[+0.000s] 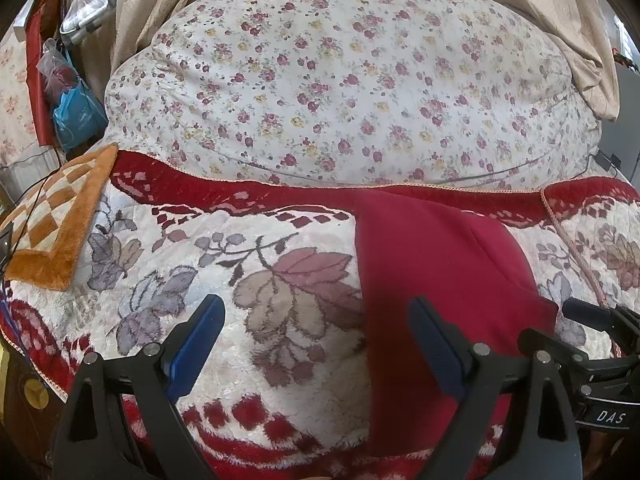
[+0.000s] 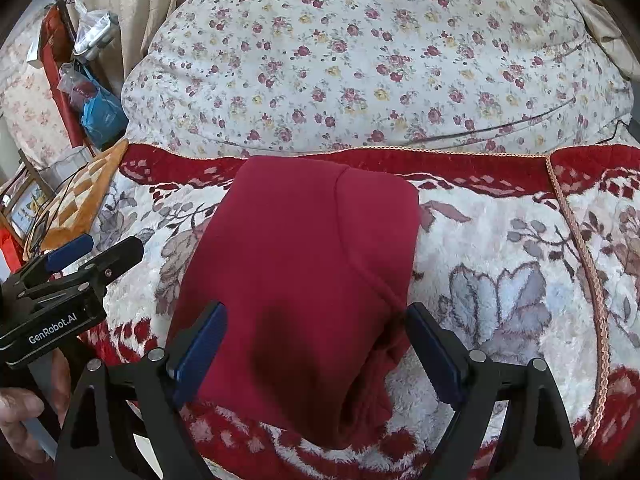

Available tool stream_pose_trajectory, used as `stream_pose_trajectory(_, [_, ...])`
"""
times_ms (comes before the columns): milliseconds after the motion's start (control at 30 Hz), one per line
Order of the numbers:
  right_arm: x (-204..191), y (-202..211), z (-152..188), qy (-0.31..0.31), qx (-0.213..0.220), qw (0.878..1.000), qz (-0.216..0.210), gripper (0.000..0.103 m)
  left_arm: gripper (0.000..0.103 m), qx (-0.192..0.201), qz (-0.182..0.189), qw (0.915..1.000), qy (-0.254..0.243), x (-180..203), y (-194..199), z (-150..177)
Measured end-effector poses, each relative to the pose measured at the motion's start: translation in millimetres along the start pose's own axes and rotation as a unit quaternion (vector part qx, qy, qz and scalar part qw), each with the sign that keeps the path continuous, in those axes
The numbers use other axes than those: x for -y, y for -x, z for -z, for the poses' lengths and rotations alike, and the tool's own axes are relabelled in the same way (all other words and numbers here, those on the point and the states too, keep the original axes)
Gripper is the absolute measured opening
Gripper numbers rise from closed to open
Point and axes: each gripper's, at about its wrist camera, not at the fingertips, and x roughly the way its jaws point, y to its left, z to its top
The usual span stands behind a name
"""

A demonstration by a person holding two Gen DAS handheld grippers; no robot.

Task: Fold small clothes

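A small dark red garment (image 2: 304, 264) lies folded into a narrow stack on the plush floral blanket (image 2: 500, 248). My right gripper (image 2: 316, 316) is open, its blue pads on either side of the garment's near end, holding nothing. In the left wrist view the garment (image 1: 436, 264) lies right of centre. My left gripper (image 1: 316, 308) is open and empty over the blanket (image 1: 240, 280), its right pad (image 1: 434, 344) above the garment's left edge. The left gripper also shows at the left in the right wrist view (image 2: 96, 248).
A big floral duvet (image 1: 340, 80) is heaped behind the blanket. An orange checked mat (image 1: 52, 224) lies at the left. Plastic bags (image 1: 76, 112) hang at the far left beside a beige curtain (image 1: 144, 12). A thin cable (image 2: 520, 124) runs across the duvet.
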Motion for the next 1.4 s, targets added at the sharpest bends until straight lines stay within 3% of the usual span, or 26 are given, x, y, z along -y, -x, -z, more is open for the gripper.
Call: stream_pose_trajectory(1400, [-1,-10,5,-0.011,-0.015,1.000,0.009,0.095,0.092,-0.009,0.004,0.9999,-0.010,12,-11,1])
